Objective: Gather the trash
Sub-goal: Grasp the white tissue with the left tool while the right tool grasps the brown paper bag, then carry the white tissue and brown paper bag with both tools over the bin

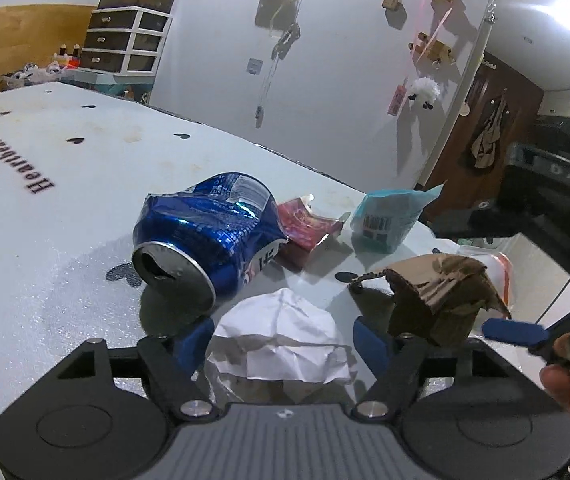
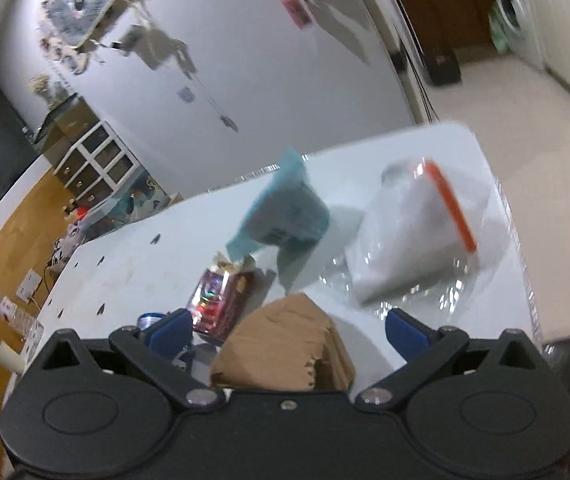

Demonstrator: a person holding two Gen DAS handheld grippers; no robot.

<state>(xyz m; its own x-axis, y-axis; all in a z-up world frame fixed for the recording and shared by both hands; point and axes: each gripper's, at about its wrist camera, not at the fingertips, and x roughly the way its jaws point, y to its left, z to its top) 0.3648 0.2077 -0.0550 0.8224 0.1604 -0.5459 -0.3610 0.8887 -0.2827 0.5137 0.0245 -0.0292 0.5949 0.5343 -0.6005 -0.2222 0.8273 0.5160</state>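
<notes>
Trash lying uncollected on tabletop [image 1: 45,208]: crumpled paper [image 1: 281,340] sitting between spread left tongs [image 1: 285,338], just in front of blue can [image 1: 205,232]; cardboard scrap [image 2: 285,344] waiting between wide-spread right tongs [image 2: 285,330]. Nothing pinched yet; red wrapper [image 1: 305,228], teal packet [image 1: 389,216] and zip bag [image 2: 417,236] remaining beyond can.

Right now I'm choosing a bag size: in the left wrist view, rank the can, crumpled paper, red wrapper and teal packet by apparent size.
1. Crushed blue can
2. Crumpled white paper, nearer the camera, so unsure against the can
3. Teal packet and red wrapper: look alike

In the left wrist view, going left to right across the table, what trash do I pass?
Crushed blue can → red wrapper → teal packet → torn cardboard.
</notes>
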